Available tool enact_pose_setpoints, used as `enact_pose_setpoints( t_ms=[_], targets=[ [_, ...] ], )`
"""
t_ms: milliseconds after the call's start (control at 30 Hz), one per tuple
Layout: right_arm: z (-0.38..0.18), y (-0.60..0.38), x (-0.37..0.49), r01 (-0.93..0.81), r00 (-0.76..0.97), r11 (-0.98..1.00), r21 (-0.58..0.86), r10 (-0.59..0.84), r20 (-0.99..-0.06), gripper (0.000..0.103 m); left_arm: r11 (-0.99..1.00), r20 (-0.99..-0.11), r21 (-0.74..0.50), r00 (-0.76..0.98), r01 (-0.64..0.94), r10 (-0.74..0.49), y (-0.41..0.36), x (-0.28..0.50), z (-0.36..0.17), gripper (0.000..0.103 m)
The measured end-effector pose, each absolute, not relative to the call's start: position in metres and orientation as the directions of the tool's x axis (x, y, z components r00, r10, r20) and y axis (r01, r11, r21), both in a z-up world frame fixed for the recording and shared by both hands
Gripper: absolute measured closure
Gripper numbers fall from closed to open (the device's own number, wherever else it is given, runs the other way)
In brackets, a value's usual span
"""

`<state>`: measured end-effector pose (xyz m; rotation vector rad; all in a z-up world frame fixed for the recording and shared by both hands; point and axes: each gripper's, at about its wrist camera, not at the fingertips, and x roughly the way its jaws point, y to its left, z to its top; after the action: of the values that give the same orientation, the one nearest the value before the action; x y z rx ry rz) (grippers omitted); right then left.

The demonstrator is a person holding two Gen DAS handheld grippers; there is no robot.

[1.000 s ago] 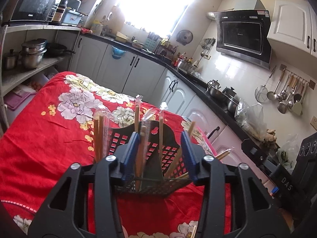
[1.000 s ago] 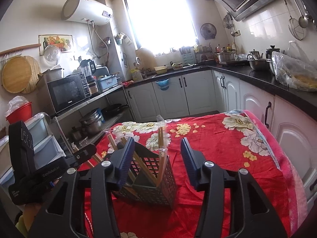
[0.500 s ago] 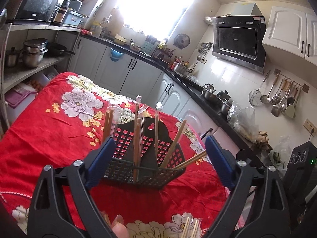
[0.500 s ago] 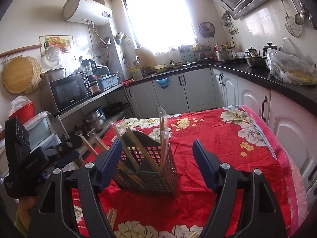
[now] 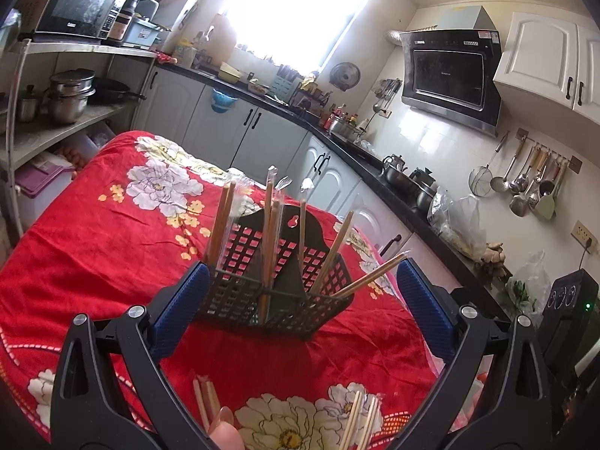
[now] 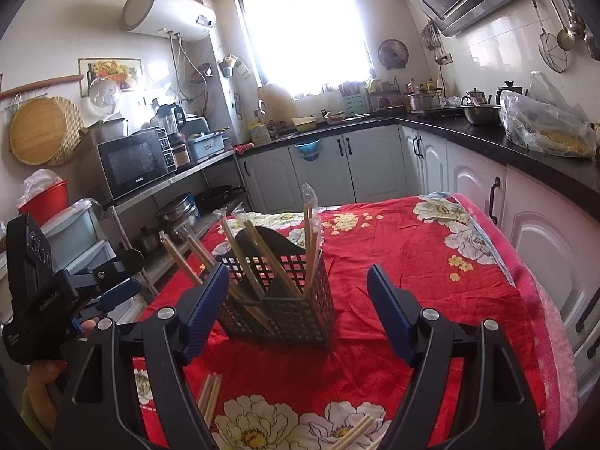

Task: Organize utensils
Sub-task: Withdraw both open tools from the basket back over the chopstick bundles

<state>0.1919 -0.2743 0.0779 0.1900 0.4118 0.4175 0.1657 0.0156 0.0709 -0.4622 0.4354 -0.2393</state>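
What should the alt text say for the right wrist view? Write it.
A dark slotted basket holding wrapped chopsticks stands on a red flowered tablecloth, between the open right gripper. More chopsticks lie loose nearby; the left gripper shows at left.

left tool point(image 5: 302, 281) just opened wide, right tool point(image 6: 298, 287) opening

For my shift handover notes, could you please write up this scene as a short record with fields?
setting: home kitchen, table under a red floral cloth
caddy: black slotted utensil caddy upright on the cloth, partitioned
caddy contents: chopsticks, several in clear sleeves, standing or leaning
loose items: more chopsticks flat on the cloth nearer the cameras
left tool: open, jaws just widened, nothing gripped
right tool: open, jaws just widened, pads clear of the caddy
task status: loose chopsticks not yet in the caddy
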Motion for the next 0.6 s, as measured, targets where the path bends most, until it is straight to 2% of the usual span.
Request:
enact_pose_setpoints(
  t_ms=[600],
  targets=[
    [0.058, -0.272, 0.169, -0.372, 0.800, 0.890, 0.264, 0.452, -0.395, 0.029, 0.862, -0.385, -0.500, 0.872, 0.077, -0.302, 0.032, 0.139, 0.050, 0.011]
  ],
)
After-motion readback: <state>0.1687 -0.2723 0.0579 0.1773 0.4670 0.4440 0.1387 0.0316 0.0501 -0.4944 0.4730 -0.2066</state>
